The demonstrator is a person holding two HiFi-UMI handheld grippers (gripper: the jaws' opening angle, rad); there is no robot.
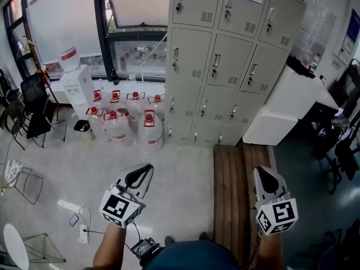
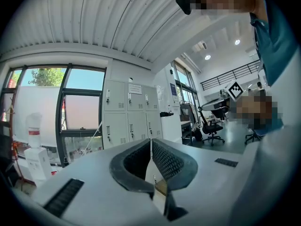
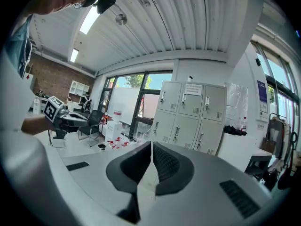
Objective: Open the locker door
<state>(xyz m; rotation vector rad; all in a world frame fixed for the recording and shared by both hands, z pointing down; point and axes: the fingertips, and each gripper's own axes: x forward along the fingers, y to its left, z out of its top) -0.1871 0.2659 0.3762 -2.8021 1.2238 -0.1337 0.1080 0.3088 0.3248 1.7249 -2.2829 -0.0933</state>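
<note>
Both tools are held low in front of the person. The left tool (image 1: 148, 168) has its jaws pressed together with nothing between them, and so does the right tool (image 1: 261, 172). The locker bank (image 1: 225, 61) stands ahead against the wall, well apart from both tools, with every door shut. The task has not yet reached a door.

Hazards, as judged from here:
- A power strip (image 1: 83, 233) and its cable lie on the floor near the person's feet, which could trip them on the way forward.
- The water jugs (image 1: 147, 129) stand just beside the bottom-left doors. A door swung open there could strike them.
- The door handles (image 1: 215, 64) are small and narrow. A tool arriving with its jaws closed would slide off, so they must be spread first.
- Whether any door is locked cannot be told. A hard pull on a locked one could bend the handle.

Materials and shapes:
- Each tool has dark, curved jaws with ribbed inner pads (image 2: 164, 159) on a smooth grey body.
- A strip of dark wooden boards (image 1: 239, 190) runs across the pale, smooth floor toward the lockers.
- The jugs are clear plastic with red caps.
- The lockers are beige painted sheet metal. Their flat rectangular doors form a grid, each with a vent slot and an upright metal handle.
</note>
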